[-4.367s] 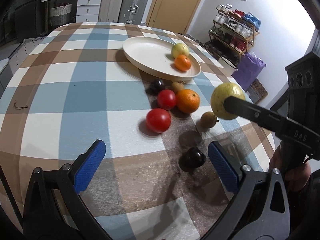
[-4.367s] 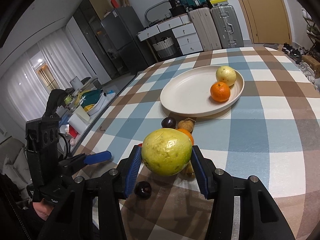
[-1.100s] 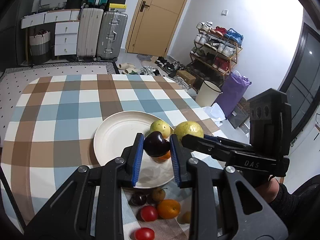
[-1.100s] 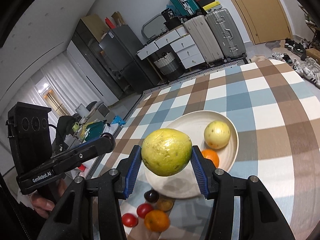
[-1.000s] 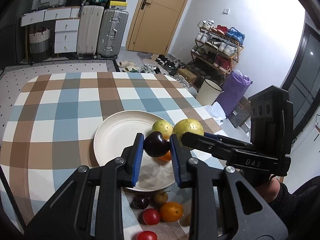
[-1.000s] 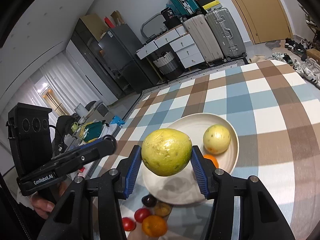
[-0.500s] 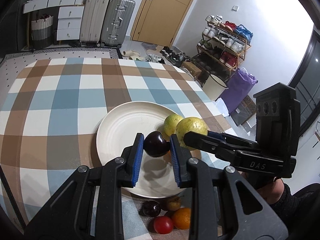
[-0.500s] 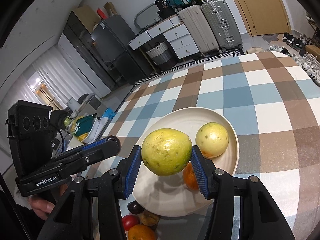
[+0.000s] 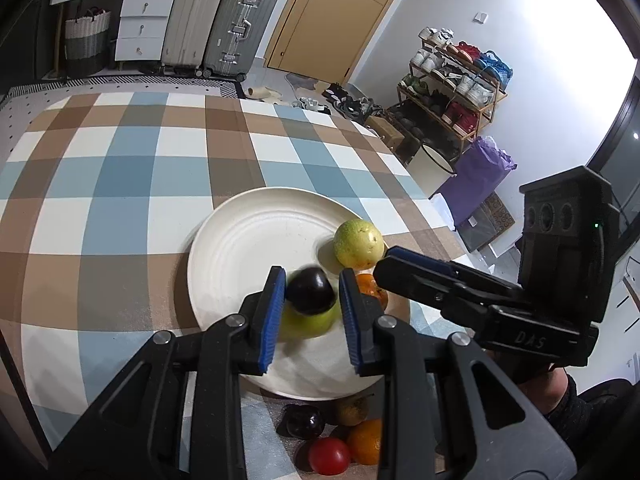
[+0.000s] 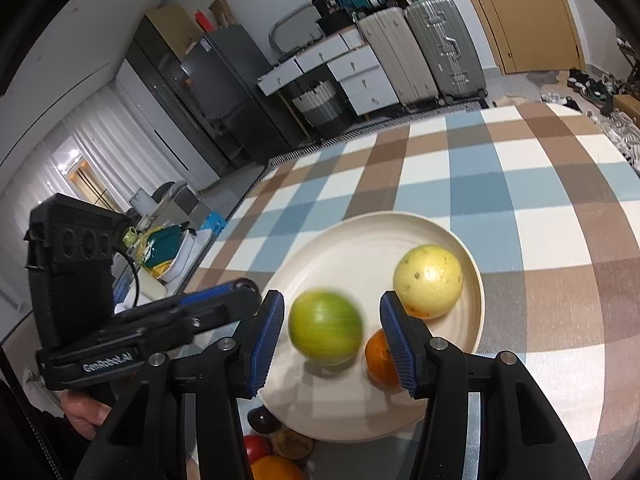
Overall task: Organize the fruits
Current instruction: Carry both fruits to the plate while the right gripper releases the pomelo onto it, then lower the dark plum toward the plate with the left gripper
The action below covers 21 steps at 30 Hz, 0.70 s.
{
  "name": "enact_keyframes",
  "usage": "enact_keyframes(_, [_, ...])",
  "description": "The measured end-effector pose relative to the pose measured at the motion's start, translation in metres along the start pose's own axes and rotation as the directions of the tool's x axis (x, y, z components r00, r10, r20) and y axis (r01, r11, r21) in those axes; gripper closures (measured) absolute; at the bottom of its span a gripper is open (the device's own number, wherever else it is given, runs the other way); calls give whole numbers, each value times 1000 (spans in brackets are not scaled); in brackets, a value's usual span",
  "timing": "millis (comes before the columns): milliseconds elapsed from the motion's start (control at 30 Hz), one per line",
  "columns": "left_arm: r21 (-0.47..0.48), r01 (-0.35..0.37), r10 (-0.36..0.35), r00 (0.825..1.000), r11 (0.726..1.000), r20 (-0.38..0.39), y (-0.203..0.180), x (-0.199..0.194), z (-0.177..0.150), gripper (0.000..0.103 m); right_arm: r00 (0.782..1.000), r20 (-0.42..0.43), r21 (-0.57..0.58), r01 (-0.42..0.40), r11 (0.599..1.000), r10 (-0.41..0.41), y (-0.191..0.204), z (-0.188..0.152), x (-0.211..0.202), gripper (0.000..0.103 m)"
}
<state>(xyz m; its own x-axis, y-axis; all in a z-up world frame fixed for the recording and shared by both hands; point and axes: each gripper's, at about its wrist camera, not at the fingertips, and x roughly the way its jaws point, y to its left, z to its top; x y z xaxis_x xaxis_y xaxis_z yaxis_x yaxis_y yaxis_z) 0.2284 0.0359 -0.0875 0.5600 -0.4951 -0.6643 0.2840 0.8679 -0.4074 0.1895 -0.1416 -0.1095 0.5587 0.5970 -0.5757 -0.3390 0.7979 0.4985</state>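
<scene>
Fruits split between plate and bench. Left gripper (image 9: pixel 309 312) clenched on a dark plum (image 9: pixel 310 291), pads on its two sides, held just above the near part of the white plate (image 9: pixel 240 248). Right gripper (image 10: pixel 332 336) released: jaws stand apart with gaps either side of the green-yellow fruit (image 10: pixel 325 333), which is motion-blurred, on or just over the plate floor; cannot tell if it has settled. In the left view the same fruit shows right behind and below the plum.

Just right of the right gripper's right pad: an orange (image 10: pixel 380 354) on the plate, beyond it a pale yellow fruit (image 10: pixel 428 280) near the far-right rim. Below both grippers, off the plate on the checked bench (image 9: pixel 120 160): a second dark plum (image 9: pixel 303 421), a brownish small fruit (image 9: pixel 352 409), a red tomato (image 9: pixel 329 456), another orange (image 9: pixel 365 446), all bunched and touching.

Handling, judged: plum small, light, smooth and slippery skin, bruises easily; grip across widest middle, light squeeze, set down low so it won't roll. Round citrus firm, heavier, rolls freely on the shallow plate; take across the equator. Tomato softest, least squeeze.

Far: suitcases, drawers, door, shoe rack.
</scene>
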Motion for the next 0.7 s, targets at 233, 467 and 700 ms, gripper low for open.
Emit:
enact_keyframes(233, [6,-12,12,1000,1000,-26,-4,1,-5,77,1000,22,-19,3,1000,-3,7,0,-10,51])
enact_keyframes(467, [4,-29,29,1000,1000,-5,-9,-13,-13,76,998,53,-14,14,1000,-13,10,-6,-30,51])
enact_keyframes(700, [18,-44,43,999,999,33,-21,-39,-26,67,995,94,-16,27,1000,-25,15,-15,-53,51])
